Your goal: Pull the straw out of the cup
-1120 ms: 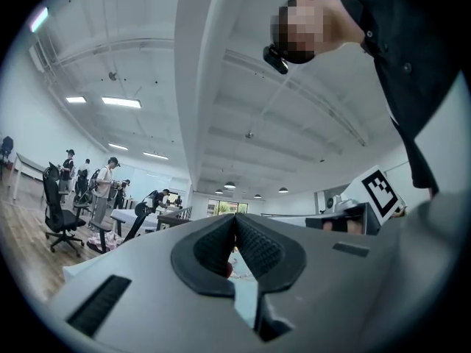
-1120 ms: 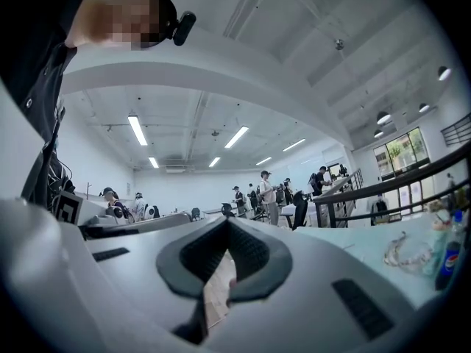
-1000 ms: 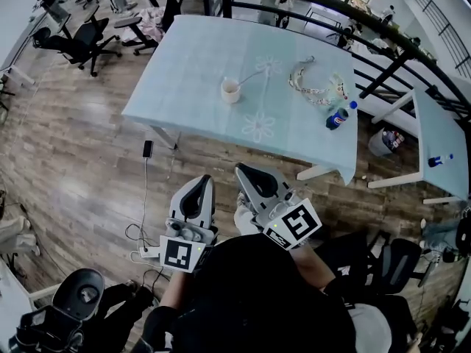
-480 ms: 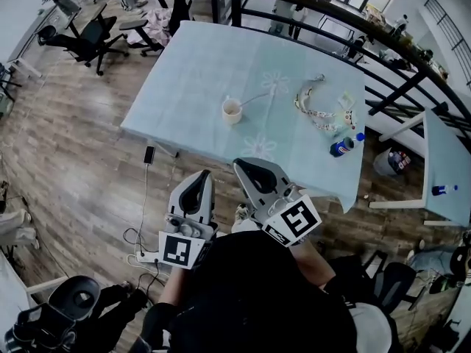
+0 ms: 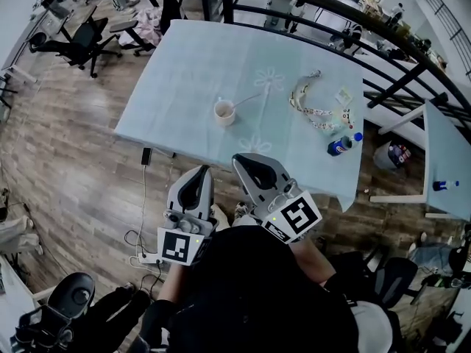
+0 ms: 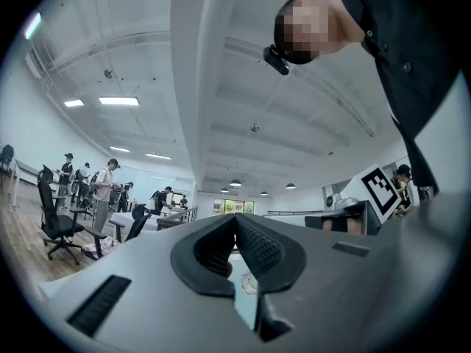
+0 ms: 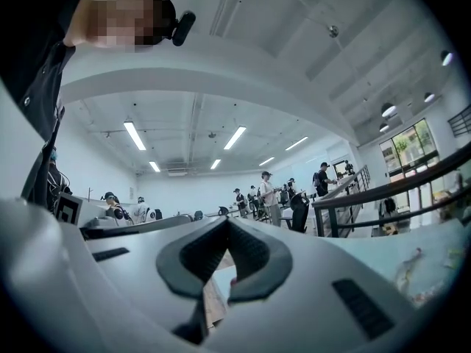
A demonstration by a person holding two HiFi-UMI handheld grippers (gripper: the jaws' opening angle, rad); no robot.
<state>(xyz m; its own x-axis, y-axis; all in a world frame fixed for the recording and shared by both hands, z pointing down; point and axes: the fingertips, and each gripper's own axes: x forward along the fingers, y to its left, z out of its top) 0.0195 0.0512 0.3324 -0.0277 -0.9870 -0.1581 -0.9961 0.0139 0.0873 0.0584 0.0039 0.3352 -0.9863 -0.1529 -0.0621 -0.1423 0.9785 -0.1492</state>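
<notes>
The cup [image 5: 224,112] stood on the desk [image 5: 184,72], ahead of both hand-held grippers and well apart from them. The straw [image 5: 249,98] leaned out of the cup, its long axis running away and to the right. The left hand-held gripper [image 5: 202,172] and the right hand-held gripper [image 5: 247,160] were both closed and empty. The right one probably lay nearer the straw's free end.

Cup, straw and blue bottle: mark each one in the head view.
cup [image 5: 224,112], head view, its open top.
straw [image 5: 248,99], head view, middle of the part sticking out.
blue bottle [image 5: 339,145], head view, its labelled body.
</notes>
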